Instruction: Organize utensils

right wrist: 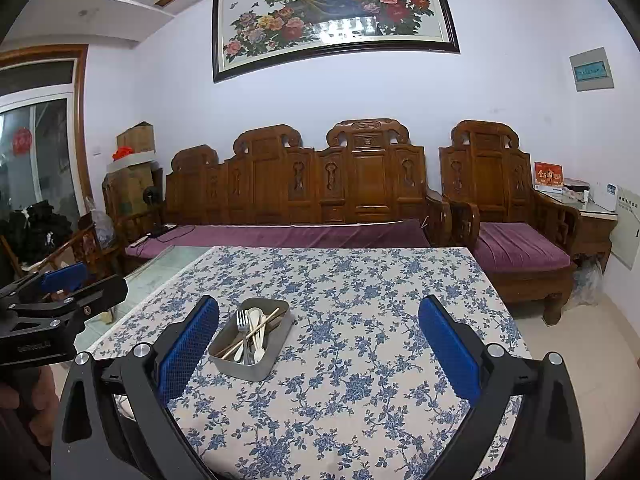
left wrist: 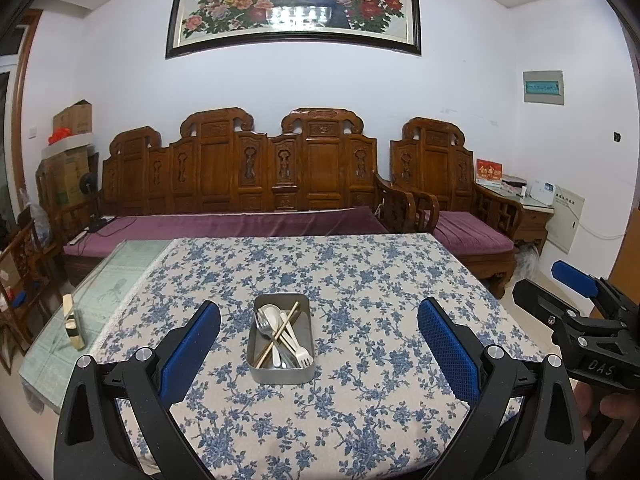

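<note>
Utensils piled together inside a metal tin near the middle of the floral tablecloth: a steel fork, pale spoons, a pale fork and a pair of chopsticks, all crossing one another. Already gathered in the one container, then, though not sorted or lined up within it (fits either a heap waiting to be laid out or a set just collected into the tin; no telling which).

Left gripper spread wide, nothing between its blue pads, hanging back from the tin. Straight ahead of it, centred between the fingers, with the tin's long axis running away along the line of sight. Right gripper equally wide and equally empty. From that side, tin off to the left, just beyond the left finger, long axis slanting away to the right. So better lined up for the left; roughly alike in distance.

Chopsticks lying diagonally over the rest, one end propped toward the far rim. Likely the easiest piece to pinch, being on top.

Hard to make out: exact count of spoons, since handles overlap and the near wall hides their lower ends. Bottom of the tin unseen. Each gripper visible only in part in the other's view, at the frame edge, with a hand below it.
</note>
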Motion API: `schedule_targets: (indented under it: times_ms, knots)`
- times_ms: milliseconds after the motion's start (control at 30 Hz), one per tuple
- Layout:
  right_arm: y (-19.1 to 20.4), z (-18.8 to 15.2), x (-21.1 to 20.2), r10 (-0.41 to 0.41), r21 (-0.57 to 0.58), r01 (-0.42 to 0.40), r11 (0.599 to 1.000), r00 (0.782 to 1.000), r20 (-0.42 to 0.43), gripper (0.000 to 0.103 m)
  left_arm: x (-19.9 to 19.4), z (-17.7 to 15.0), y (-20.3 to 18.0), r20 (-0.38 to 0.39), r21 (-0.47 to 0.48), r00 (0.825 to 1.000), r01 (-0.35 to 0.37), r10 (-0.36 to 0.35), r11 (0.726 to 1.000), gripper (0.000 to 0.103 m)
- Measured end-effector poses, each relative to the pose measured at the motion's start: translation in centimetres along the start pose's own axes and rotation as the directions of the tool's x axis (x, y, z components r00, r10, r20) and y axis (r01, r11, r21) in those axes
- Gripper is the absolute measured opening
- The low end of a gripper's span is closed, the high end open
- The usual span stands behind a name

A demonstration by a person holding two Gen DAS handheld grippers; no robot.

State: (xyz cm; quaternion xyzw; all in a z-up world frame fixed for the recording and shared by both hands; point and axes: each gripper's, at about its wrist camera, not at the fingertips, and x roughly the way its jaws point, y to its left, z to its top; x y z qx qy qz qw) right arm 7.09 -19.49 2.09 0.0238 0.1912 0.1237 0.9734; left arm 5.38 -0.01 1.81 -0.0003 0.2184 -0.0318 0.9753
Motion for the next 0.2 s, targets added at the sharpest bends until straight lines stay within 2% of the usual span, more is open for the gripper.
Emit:
schedule_targets:
  times_ms: [200]
  knots:
    - [0.03, -0.01, -0.04, 0.0, 0.002, 0.0, 1.0, 1.0, 0.001, 0.1, -0.05, -0.07, -0.05, 0.004, 0.0, 1.0, 0.006, -0.006, 1.0, 0.095]
